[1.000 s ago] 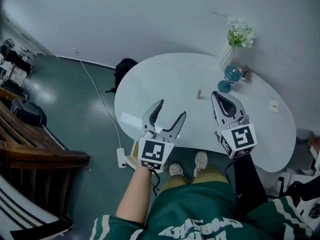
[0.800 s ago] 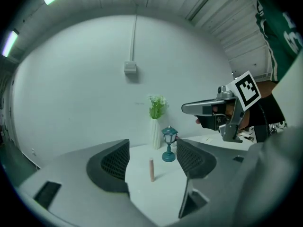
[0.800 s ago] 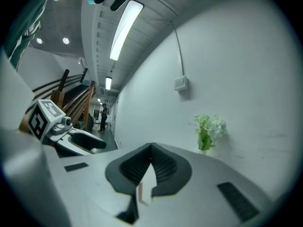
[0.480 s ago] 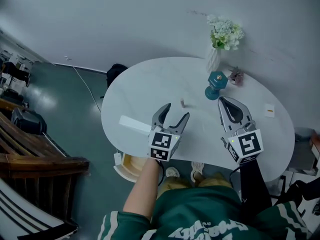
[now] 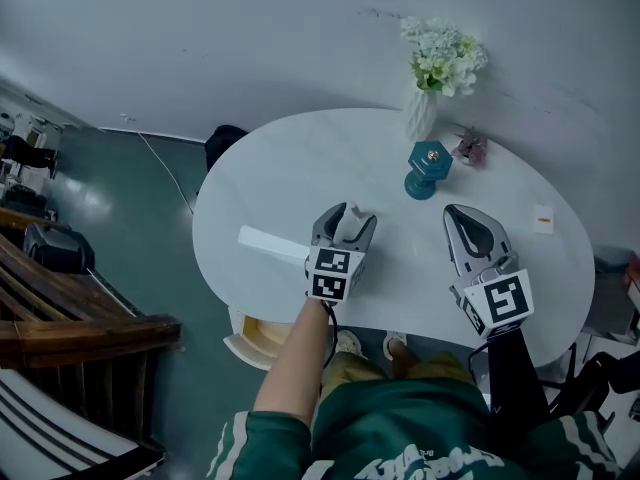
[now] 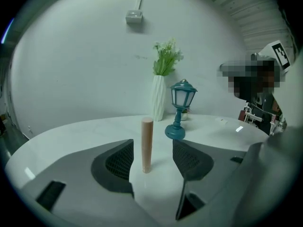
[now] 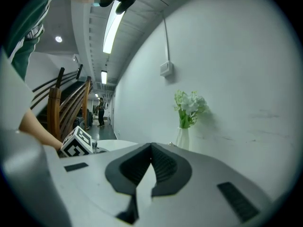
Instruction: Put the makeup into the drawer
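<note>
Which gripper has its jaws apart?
The left gripper: jaws apart, just closing in, around the upright tan makeup stick, untouched. The right gripper is shut, empty.

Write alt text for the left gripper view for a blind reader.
A slim tan makeup stick stands upright on the white table between the open jaws of the left gripper; they have just been closing without touching it. Behind: a teal lantern and a vase of flowers.

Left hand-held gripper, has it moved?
Yes. The left hand-held gripper went from the white oval table's near edge inward; its jaws, just closing, now flank the upright beige makeup tube.
</note>
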The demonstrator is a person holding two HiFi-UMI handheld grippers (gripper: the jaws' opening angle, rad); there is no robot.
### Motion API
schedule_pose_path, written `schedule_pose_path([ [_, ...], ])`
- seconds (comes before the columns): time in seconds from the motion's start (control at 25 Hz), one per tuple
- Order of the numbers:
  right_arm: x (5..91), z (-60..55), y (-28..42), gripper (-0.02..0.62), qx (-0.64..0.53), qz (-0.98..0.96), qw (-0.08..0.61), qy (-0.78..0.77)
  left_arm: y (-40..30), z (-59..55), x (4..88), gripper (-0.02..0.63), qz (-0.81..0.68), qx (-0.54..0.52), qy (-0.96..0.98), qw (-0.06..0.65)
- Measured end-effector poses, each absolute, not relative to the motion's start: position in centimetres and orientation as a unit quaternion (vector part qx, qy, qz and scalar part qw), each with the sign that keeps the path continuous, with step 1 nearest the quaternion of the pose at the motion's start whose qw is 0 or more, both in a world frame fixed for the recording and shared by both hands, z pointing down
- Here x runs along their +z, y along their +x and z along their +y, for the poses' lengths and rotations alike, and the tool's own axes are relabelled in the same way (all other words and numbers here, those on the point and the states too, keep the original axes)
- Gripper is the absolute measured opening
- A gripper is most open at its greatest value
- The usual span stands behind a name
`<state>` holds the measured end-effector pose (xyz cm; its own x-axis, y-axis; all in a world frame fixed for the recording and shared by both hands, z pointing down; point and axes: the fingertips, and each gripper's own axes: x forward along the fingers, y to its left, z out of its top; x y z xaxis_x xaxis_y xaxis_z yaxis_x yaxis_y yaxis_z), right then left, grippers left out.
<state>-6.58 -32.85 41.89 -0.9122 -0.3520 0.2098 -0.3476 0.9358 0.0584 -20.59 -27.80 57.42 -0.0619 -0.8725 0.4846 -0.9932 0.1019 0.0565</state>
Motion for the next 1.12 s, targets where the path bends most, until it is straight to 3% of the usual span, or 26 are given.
schedule_pose_path([
  [0.04,42.0,-32.9,-6.4,0.005,-0.011,-0.978,0.110,0.178,-20.8,-28.0,57.6,0.253,-0.718,0.150,0.648,0.203],
  [0.08,42.0,-32.9,-6.2,0.005,-0.012,-0.978,0.111,0.177,-21.1,-28.1,57.8,0.188,-0.725,0.154,0.641,0.199],
  [0.12,42.1,-33.0,-6.0,0.005,-0.014,-0.978,0.112,0.177,-21.3,-28.2,57.8,0.067,-0.731,0.159,0.634,0.194],
  [0.4,41.4,-33.0,-5.7,0.005,-0.022,-0.978,0.107,0.176,-20.8,-27.1,56.9,0.064,-0.740,0.167,0.623,0.192],
  [1.12,35.7,-26.9,-12.5,0.005,-0.050,-0.994,0.048,0.090,-22.8,-17.5,42.8,0.064,-0.794,0.154,0.573,0.128],
])
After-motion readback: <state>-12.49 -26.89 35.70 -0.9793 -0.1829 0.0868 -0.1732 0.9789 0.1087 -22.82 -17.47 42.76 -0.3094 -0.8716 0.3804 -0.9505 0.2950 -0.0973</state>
